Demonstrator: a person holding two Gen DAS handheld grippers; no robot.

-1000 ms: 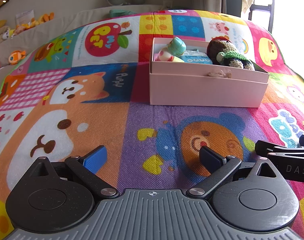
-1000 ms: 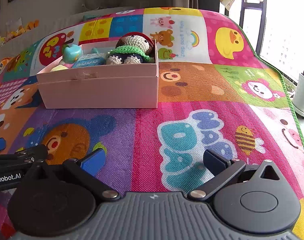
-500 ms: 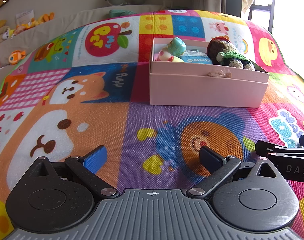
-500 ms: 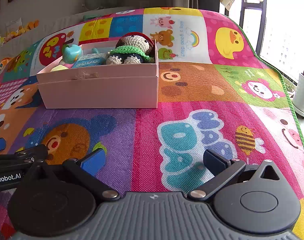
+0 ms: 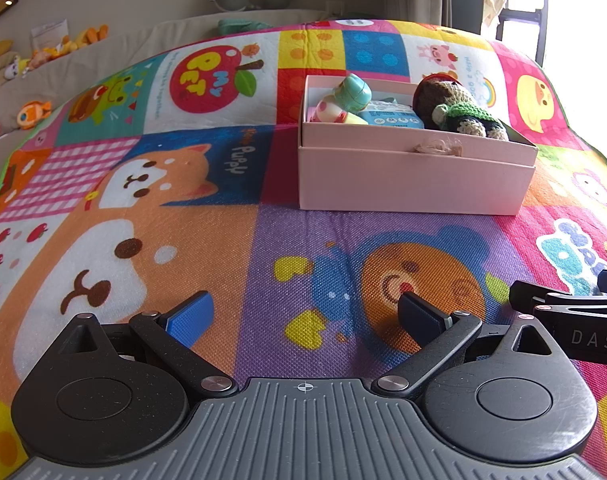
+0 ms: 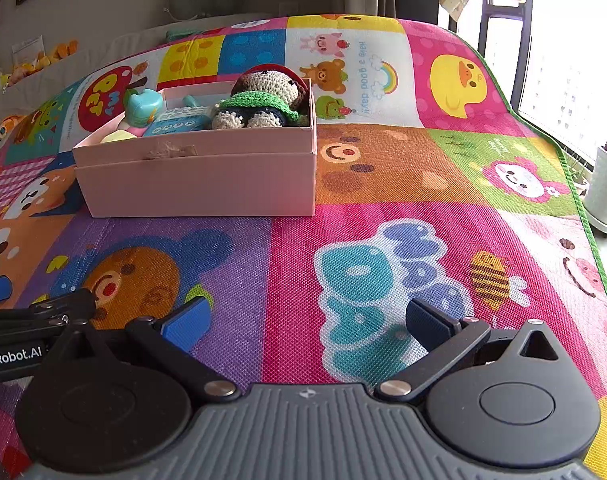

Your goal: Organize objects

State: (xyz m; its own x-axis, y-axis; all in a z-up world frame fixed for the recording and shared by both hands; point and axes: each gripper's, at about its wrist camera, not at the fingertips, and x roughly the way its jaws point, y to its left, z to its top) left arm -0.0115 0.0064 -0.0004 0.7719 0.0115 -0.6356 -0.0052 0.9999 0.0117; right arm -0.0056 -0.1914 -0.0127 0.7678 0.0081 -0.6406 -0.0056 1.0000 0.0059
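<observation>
We held both grippers low over the play mat (image 5: 231, 240), left gripper (image 5: 303, 316) and right gripper (image 6: 307, 320) spread wide, empty. The crochet doll (image 6: 263, 100) and small toys (image 5: 343, 100) sat inside the pink box (image 6: 199, 180); tidying looked finished.

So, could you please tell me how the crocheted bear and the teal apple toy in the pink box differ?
The crocheted bear is soft brown yarn with a green scarf; the teal apple toy looks like smooth, hard plastic. The bear is larger and fills the box's window-side end; the apple sits at the opposite end. Both rest inside the pink box, poking above its rim.
</observation>
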